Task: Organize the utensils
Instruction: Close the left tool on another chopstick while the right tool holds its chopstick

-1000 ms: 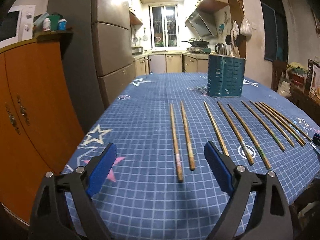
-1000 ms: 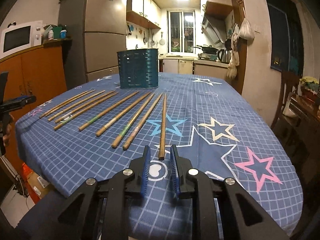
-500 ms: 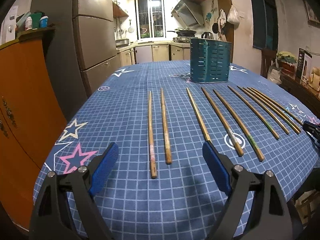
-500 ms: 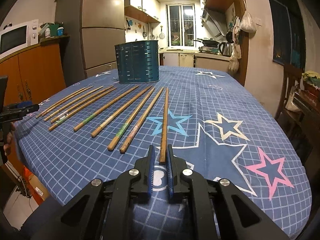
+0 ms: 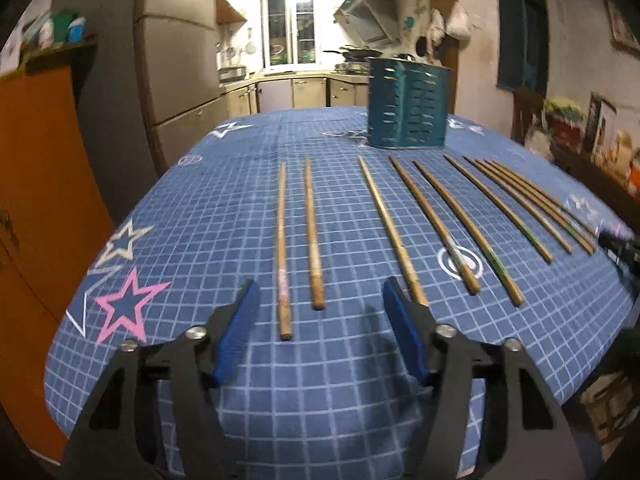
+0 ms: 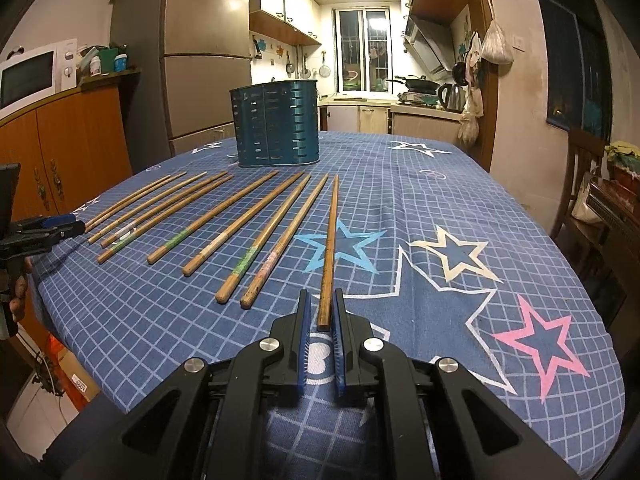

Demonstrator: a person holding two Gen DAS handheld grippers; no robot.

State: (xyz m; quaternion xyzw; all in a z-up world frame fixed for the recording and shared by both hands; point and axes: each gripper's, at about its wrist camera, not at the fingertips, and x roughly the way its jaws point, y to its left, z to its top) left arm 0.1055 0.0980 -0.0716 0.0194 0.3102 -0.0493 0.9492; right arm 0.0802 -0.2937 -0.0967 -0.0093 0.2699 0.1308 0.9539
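Several wooden chopsticks (image 5: 408,224) lie side by side on the blue star tablecloth (image 5: 224,216); they also show in the right wrist view (image 6: 248,216). A teal slotted utensil holder (image 5: 407,103) stands upright behind them, also in the right wrist view (image 6: 276,123). My left gripper (image 5: 320,304) is open, its jaws either side of the near ends of the two leftmost chopsticks (image 5: 298,236). My right gripper (image 6: 322,312) is nearly closed, its pads flanking the near end of the rightmost chopstick (image 6: 330,248); contact is unclear.
An orange cabinet (image 5: 36,208) and a fridge (image 5: 176,60) stand left of the table. A chair (image 6: 580,184) and shelf clutter are on the right. The left gripper shows at the right wrist view's left edge (image 6: 44,230). The table edge is near both grippers.
My left gripper has come in lower and closer to the two leftmost chopsticks. My right gripper has closed in and advanced so its pads flank the rightmost chopstick's end.
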